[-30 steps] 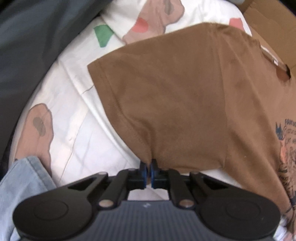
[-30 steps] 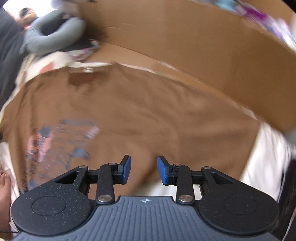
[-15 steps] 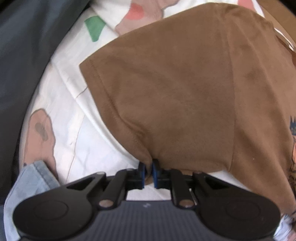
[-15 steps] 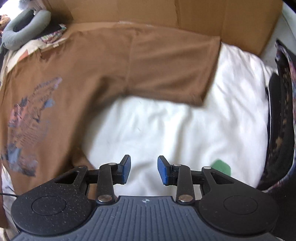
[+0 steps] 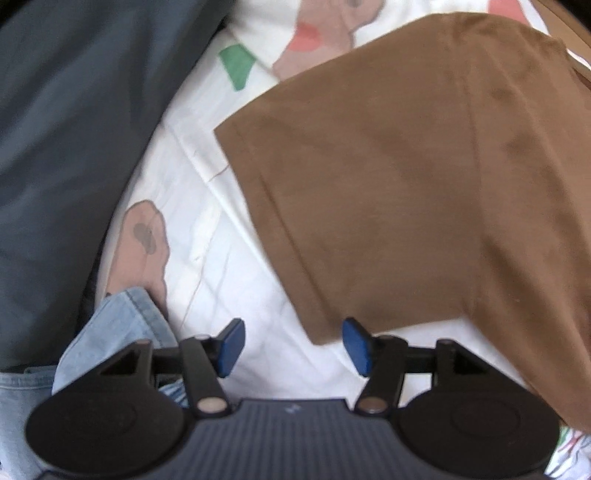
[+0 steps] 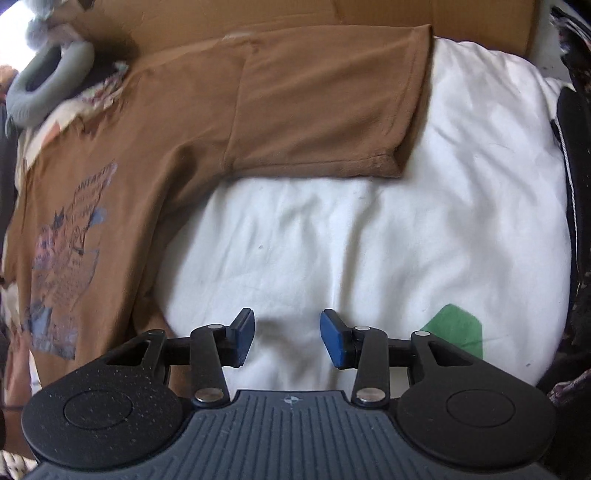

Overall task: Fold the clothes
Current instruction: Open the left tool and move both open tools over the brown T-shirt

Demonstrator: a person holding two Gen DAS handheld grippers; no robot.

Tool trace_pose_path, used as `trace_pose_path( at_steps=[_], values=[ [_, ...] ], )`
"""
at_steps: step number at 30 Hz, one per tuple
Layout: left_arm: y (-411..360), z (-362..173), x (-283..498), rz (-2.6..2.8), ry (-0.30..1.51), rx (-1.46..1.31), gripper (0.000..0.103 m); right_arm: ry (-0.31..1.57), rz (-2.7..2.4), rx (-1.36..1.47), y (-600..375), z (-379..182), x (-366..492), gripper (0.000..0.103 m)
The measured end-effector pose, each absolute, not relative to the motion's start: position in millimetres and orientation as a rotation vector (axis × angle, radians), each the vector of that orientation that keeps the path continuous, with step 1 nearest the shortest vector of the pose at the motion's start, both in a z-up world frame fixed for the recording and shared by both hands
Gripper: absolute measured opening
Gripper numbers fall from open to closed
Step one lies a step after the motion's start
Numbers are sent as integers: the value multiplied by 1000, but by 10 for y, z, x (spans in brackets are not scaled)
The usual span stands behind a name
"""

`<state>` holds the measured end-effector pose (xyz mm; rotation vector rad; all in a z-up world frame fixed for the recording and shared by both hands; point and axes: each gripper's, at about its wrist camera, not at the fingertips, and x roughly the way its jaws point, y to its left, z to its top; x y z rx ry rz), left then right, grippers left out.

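A brown T-shirt (image 5: 424, 184) with a printed front lies flat on a white patterned bedsheet (image 5: 229, 266). In the left wrist view its sleeve corner sits just ahead of my left gripper (image 5: 293, 347), whose jaws are opening with only sheet and the sleeve's tip near the right pad; nothing is pinched. In the right wrist view the same T-shirt (image 6: 177, 140) stretches across the top and left, its other sleeve (image 6: 325, 110) spread flat. My right gripper (image 6: 286, 338) hovers over bare sheet below that sleeve, jaws opening, nothing between them.
Dark grey cloth (image 5: 74, 129) fills the left, with a light denim piece (image 5: 118, 325) beside my left gripper. A cardboard wall (image 6: 443, 14) backs the bed, a grey neck pillow (image 6: 48, 85) lies top left, and dark patterned fabric (image 6: 576, 221) lines the right edge.
My left gripper let go of the brown sleeve and its jaws spread apart. My right gripper swung from over the shirt's body to the bare sheet below the right sleeve and widened slightly.
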<state>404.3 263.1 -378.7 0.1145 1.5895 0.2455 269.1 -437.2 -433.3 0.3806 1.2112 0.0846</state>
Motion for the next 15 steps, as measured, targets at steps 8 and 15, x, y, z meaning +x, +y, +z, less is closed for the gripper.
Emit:
trace_pose_path(
  at_steps=[8,15],
  values=[
    [2430,-3704,3925,233,1507,124,66,1211,117,330,-4349,-4310,2747,47],
    [2303,-3436,3696,265,1405,78,60,1132,136,305,-4517,-4018,2801,47]
  ],
)
